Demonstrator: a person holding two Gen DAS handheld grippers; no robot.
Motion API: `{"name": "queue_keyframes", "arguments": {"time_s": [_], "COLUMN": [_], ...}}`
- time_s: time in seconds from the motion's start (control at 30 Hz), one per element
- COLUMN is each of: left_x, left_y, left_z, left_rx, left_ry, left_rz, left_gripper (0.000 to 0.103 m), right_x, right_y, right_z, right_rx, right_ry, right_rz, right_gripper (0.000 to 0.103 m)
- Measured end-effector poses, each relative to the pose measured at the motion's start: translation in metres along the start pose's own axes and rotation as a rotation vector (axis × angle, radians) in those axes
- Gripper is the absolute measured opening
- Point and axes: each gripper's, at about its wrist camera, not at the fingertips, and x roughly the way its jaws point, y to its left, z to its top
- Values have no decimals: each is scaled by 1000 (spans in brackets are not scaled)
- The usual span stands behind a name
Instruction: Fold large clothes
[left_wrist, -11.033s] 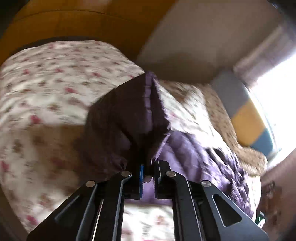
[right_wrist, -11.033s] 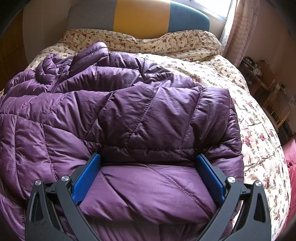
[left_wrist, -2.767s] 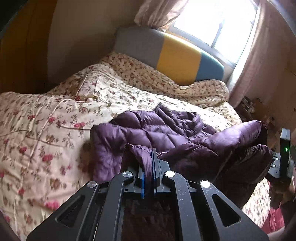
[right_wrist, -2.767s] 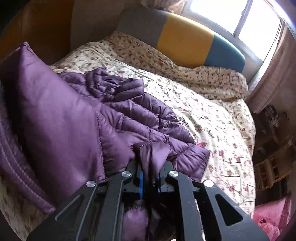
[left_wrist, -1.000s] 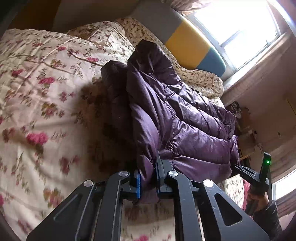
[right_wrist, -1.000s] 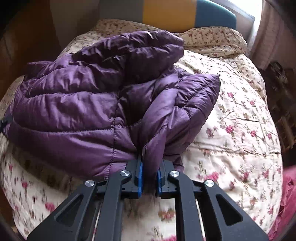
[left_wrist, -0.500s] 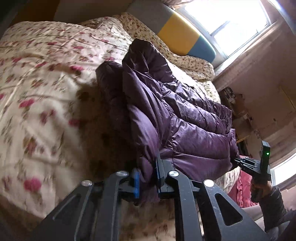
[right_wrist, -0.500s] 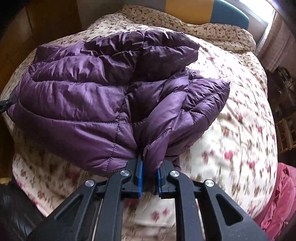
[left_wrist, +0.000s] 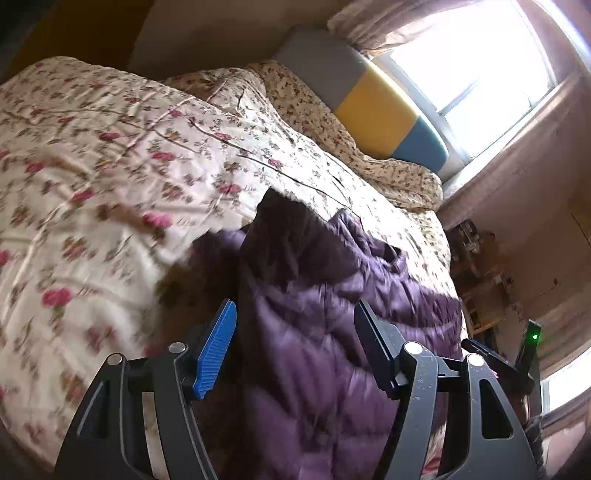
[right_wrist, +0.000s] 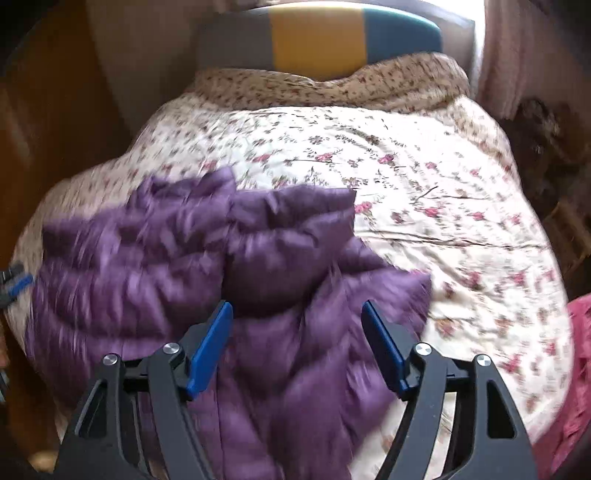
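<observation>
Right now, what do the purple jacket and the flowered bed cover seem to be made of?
The puffy purple quilted jacket looks like thin synthetic shell with padded filling: slight sheen, stitched puffy panels. The cream flowered bed cover looks like matte woven cloth, perhaps cotton, with soft creases.

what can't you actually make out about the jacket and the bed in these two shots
- Purple jacket: motion blur in both wrist views smears its quilting, so how neat the fold is stays unclear.
- Its near edge: cut off below the open left gripper and open right gripper, jaws just opened.
- Floral bedspread: near part blurred in the left view.
- Clutter beside the bed: too dark in both views.
</observation>
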Motion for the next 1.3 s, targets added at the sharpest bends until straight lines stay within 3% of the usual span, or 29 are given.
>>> {"name": "queue_keyframes", "arguments": {"time_s": [0.07, 0.13, 0.17, 0.2, 0.23, 0.27, 0.3, 0.53, 0.7, 0.93, 1.3], "left_x": [14, 29, 34, 40, 42, 44, 43, 47, 68, 108, 132], "left_y": [-2, -7, -8, -9, -10, -12, -13, -26, -36, -29, -18], "left_z": [10, 19, 20, 22, 23, 23, 24, 32, 41, 34, 20], "left_rx": [-25, -20, -15, -3, 10, 26, 40, 101, 151, 211, 212], "left_ry": [5, 32, 41, 51, 52, 42, 32, -55, -88, -71, -100], "left_rz": [21, 46, 66, 93, 118, 137, 155, 274, 373, 461, 464], "left_gripper": [66, 45, 27, 9, 4, 3, 2, 1, 1, 1, 2], "right_x": [18, 34, 37, 38, 37, 34, 30, 9, 28, 77, 124], "right_y": [-5, -10, -9, -6, -5, -1, 0, 14, 29, 21, 14], "right_z": [16, 24, 23, 23, 24, 24, 22, 25, 36, 33, 26], "right_rx": [41, 89, 92, 80, 68, 42, 27, -55, -95, -84, -97], "right_ry": [11, 31, 36, 39, 32, 12, 0, -153, -200, -146, -88], "right_rz": [17, 49, 59, 55, 47, 28, 14, -142, -272, -356, -399], "right_gripper": [75, 70, 49, 34, 27, 13, 10, 6, 6, 7, 10]}}
